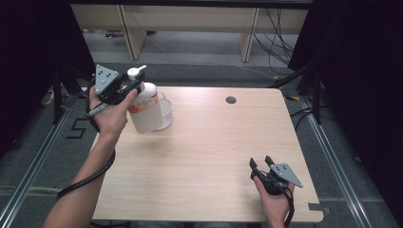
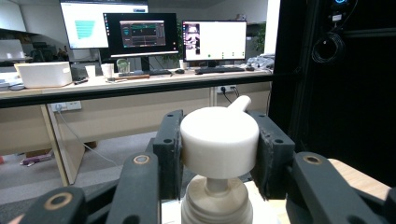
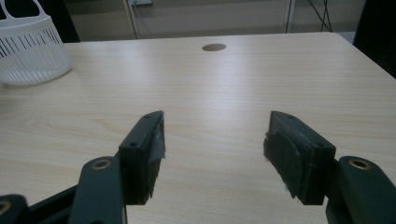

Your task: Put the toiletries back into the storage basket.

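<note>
Pump head (image 2: 219, 140) of a white bottle (image 1: 145, 108) sits clamped between the jaws of the left gripper (image 1: 127, 88), seen in the upper left of the high view; the left gripper view shows both black pads pressed against the sides of the round white cap, with the spout pointing away toward the top of the frame and the bottle's neck just below. The bottle stands near the far left corner of the pale wooden table (image 1: 209, 156), tilted slightly, its orange-printed label facing the camera, and it is touching or just in front of a white basket (image 1: 164, 111); whether its base rests on the table or is lifted cannot be told. The right gripper (image 1: 260, 163) lies low at the lower right of the high view, resting in the person's hand near the table's near edge, well apart from the bottle. In the right gripper view its jaws stand wide apart with bare tabletop between them, holding nothing, the basket (image 3: 28, 51) sitting in the upper left of that frame and a round cable hole (image 3: 214, 47) near the top centre.
</note>
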The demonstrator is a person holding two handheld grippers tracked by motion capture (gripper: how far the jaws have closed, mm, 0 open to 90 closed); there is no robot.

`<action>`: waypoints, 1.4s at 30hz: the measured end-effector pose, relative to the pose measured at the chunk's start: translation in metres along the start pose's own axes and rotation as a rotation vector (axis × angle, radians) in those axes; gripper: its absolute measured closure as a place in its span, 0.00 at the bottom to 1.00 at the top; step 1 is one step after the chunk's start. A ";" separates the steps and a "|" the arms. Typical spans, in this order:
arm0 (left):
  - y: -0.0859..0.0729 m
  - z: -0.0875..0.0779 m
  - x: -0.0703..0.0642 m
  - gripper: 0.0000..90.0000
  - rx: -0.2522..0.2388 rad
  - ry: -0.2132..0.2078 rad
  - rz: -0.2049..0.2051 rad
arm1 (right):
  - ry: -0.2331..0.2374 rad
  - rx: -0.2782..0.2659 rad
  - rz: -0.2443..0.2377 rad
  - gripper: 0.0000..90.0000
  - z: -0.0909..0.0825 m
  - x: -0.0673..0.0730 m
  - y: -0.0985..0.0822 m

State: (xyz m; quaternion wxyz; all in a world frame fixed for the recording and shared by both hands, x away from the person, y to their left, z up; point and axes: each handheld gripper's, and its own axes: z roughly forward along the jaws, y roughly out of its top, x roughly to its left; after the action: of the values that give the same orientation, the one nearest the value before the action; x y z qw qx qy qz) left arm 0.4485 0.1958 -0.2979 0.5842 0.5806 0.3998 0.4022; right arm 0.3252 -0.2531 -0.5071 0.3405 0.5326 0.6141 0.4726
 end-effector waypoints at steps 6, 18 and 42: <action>0.002 0.004 0.003 0.65 -0.003 0.001 -0.003 | 0.036 -0.017 0.011 0.42 0.002 0.001 -0.001; 0.010 0.008 0.007 0.65 -0.012 0.008 0.007 | 0.010 0.005 0.050 0.42 0.000 0.004 -0.001; 0.026 0.016 0.009 0.65 -0.031 0.010 0.000 | 0.011 -0.002 0.000 0.42 0.001 0.000 0.000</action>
State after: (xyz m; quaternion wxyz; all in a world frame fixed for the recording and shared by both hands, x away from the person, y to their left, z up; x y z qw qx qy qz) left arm 0.4664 0.1987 -0.2721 0.5910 0.5695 0.3966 0.4113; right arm 0.3267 -0.2527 -0.5072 0.3376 0.5298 0.6155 0.4758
